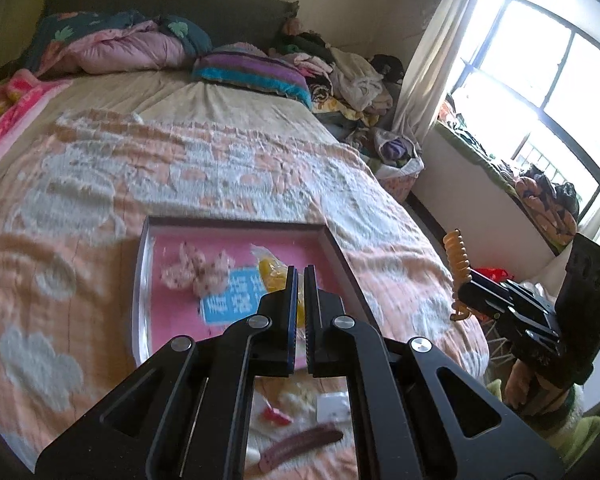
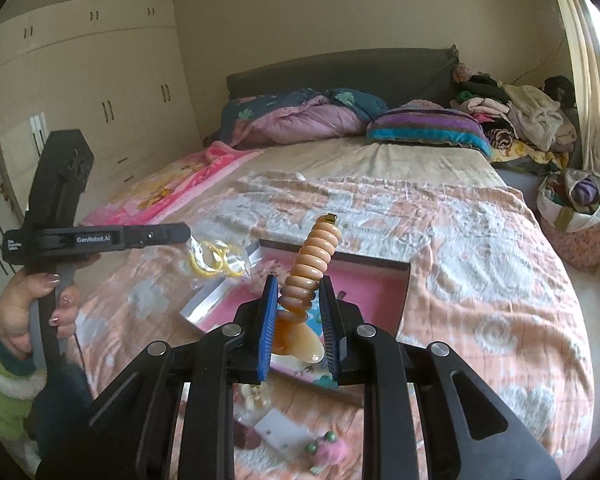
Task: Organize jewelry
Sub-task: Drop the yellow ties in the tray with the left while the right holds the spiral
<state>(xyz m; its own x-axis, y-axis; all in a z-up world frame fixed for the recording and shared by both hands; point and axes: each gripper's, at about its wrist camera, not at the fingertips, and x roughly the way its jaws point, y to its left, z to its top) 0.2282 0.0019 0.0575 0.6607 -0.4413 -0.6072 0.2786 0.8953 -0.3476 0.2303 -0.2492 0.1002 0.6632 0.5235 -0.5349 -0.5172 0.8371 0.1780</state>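
Blur and the gripper frames hide a good deal: below the left gripper (image 1: 301,276) only smeared shapes show on the bedspread (image 1: 228,160), among them a dark pink hair clip (image 1: 300,446) and a white card (image 1: 332,408), and under the right gripper (image 2: 298,292) a pink fuzzy piece with green beads (image 2: 328,446) is too soft to identify. The left gripper's fingers are pressed almost together on a clear plastic bag of yellow hoops (image 2: 216,260), held in the air above the near-left corner of the tray (image 1: 140,280); from its own camera the bag is mostly hidden behind the fingers. The right gripper is clamped on an amber spiral hair tie (image 2: 310,264), which stands upright between the blue pads with a small gold clasp at its top, above the tray. The tray is a shallow box with a pink lining, lying on the bedspread, and it holds a pale floral scrunchie (image 1: 196,272) and a blue card (image 1: 234,300) with white characters too blurred to read. White lettering on the left gripper's side reads "GenRobot.AI". The bedspread is peach with white patterns; at the head of the bed lie a striped pillow (image 2: 428,126) and bundled quilts, cream wardrobes (image 2: 100,80) line one wall, and a bright window (image 1: 540,80) lights the other side.
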